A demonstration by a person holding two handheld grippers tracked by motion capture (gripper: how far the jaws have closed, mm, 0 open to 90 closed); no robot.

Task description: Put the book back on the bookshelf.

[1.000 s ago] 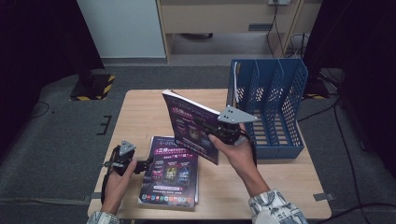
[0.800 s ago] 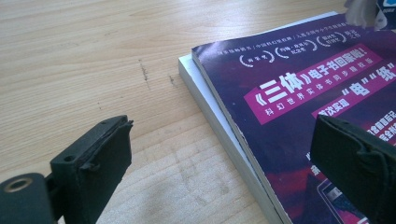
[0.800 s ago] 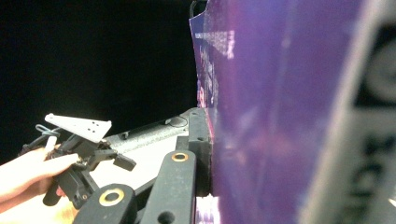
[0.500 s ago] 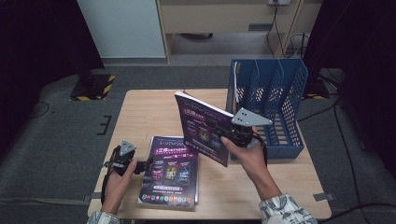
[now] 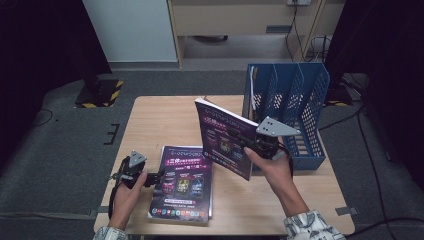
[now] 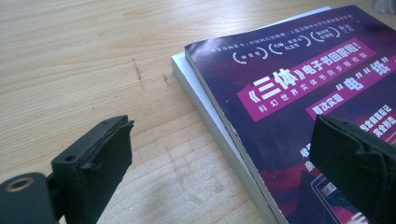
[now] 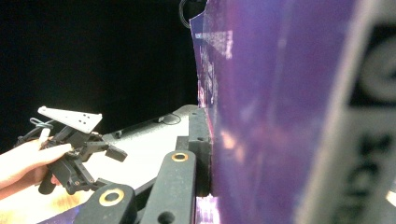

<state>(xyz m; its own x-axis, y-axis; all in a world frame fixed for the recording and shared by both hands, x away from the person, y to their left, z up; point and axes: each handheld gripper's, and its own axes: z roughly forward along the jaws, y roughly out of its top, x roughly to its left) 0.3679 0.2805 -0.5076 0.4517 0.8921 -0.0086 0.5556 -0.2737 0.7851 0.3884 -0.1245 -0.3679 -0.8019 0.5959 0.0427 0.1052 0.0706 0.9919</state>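
A purple magazine (image 5: 222,140) stands upright in the air above the table, left of the blue file rack (image 5: 295,107). My right gripper (image 5: 244,142) is shut on its lower right part. In the right gripper view one black jaw presses flat on the cover (image 7: 271,116), and the other jaw is hidden behind it. A second purple magazine (image 5: 184,184) lies flat on a white book at the table's front. My left gripper (image 5: 156,176) is open at that stack's left edge. In the left gripper view its jaws straddle the edge of the stack (image 6: 299,93) without touching it.
The wooden table (image 5: 165,117) has bare room at its back left. The blue rack stands at the right edge with several upright slots. Dark floor and a striped base (image 5: 100,92) lie beyond the table. The left gripper (image 7: 77,149) shows far off in the right gripper view.
My right gripper has carried the upright magazine to the right, closer to the blue rack. The left gripper and the flat stack have stayed where they were.
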